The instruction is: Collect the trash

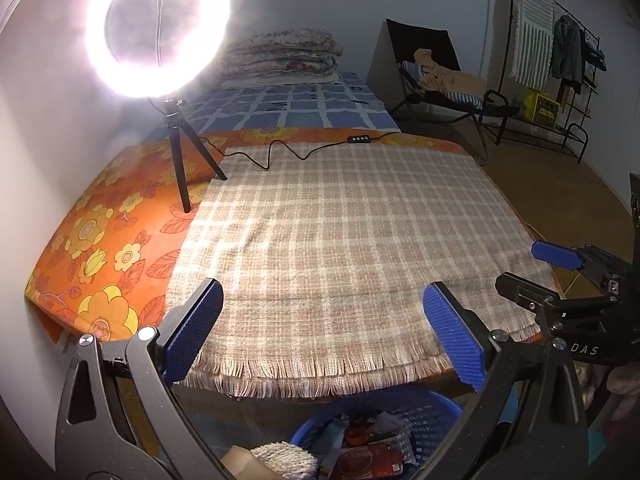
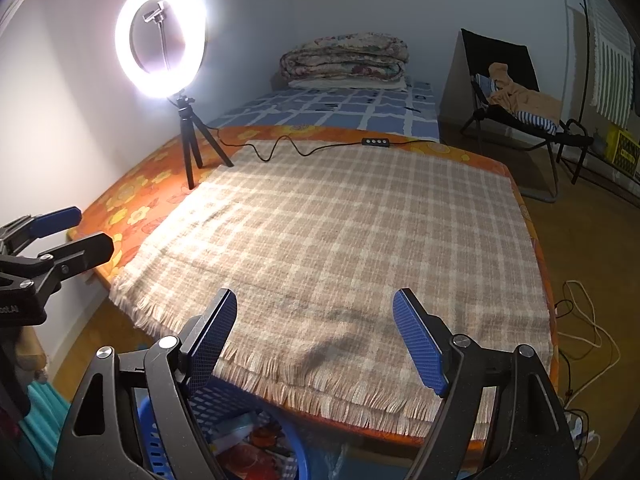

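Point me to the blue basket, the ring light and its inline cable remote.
blue basket (image 1: 424, 414): left wrist view, perforated wall at its right side.
ring light (image 2: 122, 46): right wrist view, left side of the glowing ring.
cable remote (image 2: 375, 141): right wrist view, middle of the black button strip.

Left gripper (image 1: 323, 334) and right gripper (image 2: 316, 342) side by side, fingers apart, empty.

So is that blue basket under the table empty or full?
Not empty: the blue basket holds wrappers and paper scraps. How full, cannot tell; the gripper hides part.
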Tool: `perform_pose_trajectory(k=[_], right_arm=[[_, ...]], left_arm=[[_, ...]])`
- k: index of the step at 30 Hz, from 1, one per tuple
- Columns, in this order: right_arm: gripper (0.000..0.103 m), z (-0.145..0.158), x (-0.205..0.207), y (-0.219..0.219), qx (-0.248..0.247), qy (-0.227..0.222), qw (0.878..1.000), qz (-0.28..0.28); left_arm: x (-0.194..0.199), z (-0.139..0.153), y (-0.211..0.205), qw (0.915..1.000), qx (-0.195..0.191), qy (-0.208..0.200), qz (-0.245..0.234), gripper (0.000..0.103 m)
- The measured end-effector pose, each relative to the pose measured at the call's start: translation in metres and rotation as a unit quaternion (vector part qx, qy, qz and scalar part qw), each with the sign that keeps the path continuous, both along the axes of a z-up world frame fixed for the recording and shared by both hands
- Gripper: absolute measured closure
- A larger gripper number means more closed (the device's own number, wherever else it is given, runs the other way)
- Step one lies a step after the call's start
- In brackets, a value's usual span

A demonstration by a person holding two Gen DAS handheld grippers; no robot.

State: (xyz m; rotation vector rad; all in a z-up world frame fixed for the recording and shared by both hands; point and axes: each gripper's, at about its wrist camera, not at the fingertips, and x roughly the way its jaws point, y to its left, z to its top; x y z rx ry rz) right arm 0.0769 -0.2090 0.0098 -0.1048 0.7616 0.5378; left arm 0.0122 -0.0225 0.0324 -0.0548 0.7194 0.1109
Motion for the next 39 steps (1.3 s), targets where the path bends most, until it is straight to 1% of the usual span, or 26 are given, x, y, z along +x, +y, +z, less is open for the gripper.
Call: perform_pose_trajectory(k=[8, 39], right_arm=[[0.023, -0.0014, -0.0016, -0.0028, 0.0, 0.002, 1.0, 0.0], [0.023, -0.0048, -0.0049, -0.0016, -0.009, 0.002, 1.0, 0.007]], left_arm=[[0.0013, -0.0019, -0.001, 0.9999, -0.007, 0.007, -0.006, 0.001], [0.0012, -0.0012, -0.001, 0.9999, -0.005, 0.006, -0.006, 0.001]])
